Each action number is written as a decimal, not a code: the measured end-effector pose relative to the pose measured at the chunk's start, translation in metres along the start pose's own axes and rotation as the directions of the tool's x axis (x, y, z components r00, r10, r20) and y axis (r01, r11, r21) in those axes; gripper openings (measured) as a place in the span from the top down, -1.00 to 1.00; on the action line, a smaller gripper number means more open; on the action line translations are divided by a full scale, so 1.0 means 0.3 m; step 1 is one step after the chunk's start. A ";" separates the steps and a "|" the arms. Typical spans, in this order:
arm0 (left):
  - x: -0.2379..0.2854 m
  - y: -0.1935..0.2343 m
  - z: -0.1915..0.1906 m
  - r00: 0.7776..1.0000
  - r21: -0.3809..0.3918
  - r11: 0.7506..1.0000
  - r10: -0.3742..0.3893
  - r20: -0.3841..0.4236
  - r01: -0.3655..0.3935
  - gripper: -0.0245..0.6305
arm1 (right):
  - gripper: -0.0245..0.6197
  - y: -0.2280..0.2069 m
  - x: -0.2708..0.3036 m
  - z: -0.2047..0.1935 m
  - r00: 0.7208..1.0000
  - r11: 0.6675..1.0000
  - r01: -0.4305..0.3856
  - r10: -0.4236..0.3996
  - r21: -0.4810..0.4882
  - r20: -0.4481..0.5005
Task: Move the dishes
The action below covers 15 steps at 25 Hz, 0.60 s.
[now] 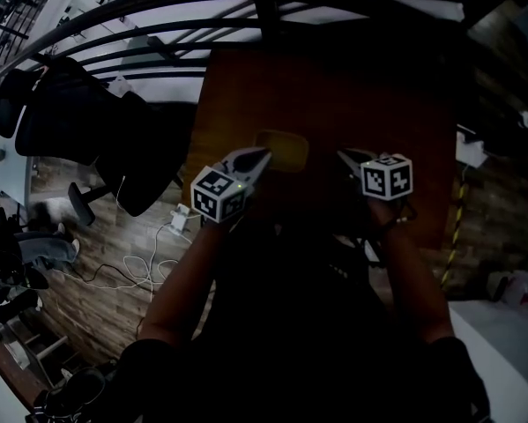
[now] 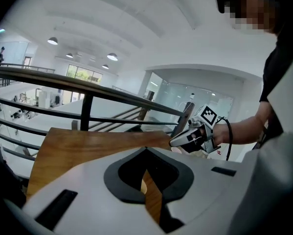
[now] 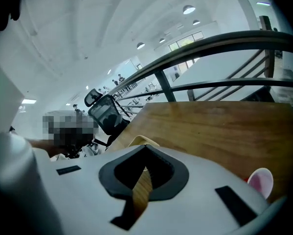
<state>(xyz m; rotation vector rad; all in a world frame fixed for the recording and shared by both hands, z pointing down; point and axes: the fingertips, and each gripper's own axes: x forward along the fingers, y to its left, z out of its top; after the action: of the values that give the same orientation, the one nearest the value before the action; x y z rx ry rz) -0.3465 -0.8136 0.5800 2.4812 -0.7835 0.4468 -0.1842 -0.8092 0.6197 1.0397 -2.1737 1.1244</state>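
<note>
The wooden bench [image 1: 334, 95] fills the middle of the head view, dark and mostly bare, with a black metal railing [image 1: 246, 11] curving past its far edge at 12 o'clock. A black office chair [image 1: 87, 130] stands on the plank floor [image 1: 114, 280] at 9 o'clock from the bench, and pale cables [image 1: 145, 267] trail over the floor at 7 o'clock. The person's two forearms reach forward from 6 o'clock, one claw in each hand, both over the near half of the bench. The left claw [image 1: 262, 156] points toward 1 o'clock. In its own view its jaws are pressed together at the tips, with only a thin sliver of bench wood showing through the slit behind them and nothing pinched. The right claw [image 1: 345, 155] points toward 11 o'clock and is likewise pressed together and empty in its own view. The two claws are near each other but apart. The dish [image 1: 283, 148], a pale yellowish piece, lies on the bench between them, just beside the left claw's tip at its 2 o'clock and at 9 o'clock from the right claw. In the right gripper view its rim [image 3: 136, 142] peeks out just past the jaw tips. A small pink cup [image 3: 261, 182] sits on the bench at 4 o'clock in that view.
</note>
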 end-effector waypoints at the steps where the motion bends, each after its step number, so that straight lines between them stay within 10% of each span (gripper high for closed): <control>1: -0.012 -0.002 0.000 1.000 0.003 1.000 0.002 0.001 -0.002 0.95 | 0.89 0.013 -0.005 0.002 1.000 1.000 -0.006 0.006 -0.001 0.005; 15: -0.237 -0.033 -0.112 0.995 0.058 0.994 -0.098 0.002 0.098 0.95 | 0.89 0.185 -0.053 -0.125 0.987 0.993 0.108 -0.113 0.055 0.110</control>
<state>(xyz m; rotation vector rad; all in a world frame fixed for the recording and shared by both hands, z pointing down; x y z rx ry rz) -0.4013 -0.7568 0.5727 2.5615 -0.6558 0.4342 -0.2165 -0.7508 0.6032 1.2575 -2.1545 1.0971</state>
